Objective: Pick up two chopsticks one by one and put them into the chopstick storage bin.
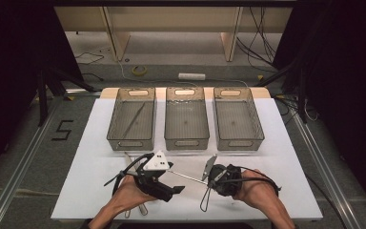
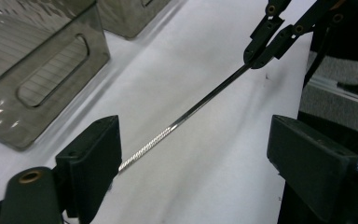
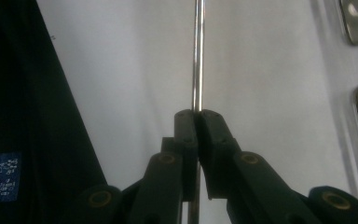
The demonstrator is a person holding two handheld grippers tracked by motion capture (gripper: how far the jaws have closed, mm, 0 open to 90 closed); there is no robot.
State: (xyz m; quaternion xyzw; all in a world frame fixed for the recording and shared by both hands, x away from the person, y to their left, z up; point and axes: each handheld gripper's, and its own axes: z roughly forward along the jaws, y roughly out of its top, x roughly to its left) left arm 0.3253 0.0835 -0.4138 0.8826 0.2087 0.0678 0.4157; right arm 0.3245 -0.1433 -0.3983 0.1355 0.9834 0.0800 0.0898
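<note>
rod's (image 2: 186, 114) near end behind jaw

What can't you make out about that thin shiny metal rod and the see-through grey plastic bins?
- Thin shiny metal rod: near end hidden behind the left gripper's jaw, left gripper view.
- Rod's far end cut off by the top edge, right gripper view.
- Slender item in the left see-through grey bin: too small, high view.

A white counter (image 1: 100, 191) stands on grey floor (image 1: 24, 157). At twelve o'clock, pale wooden furniture legs (image 1: 116, 40), cables (image 1: 259, 43), a yellow tape roll (image 1: 139, 70). Black curtains (image 1: 9, 57) hang at three and nine o'clock.
</note>
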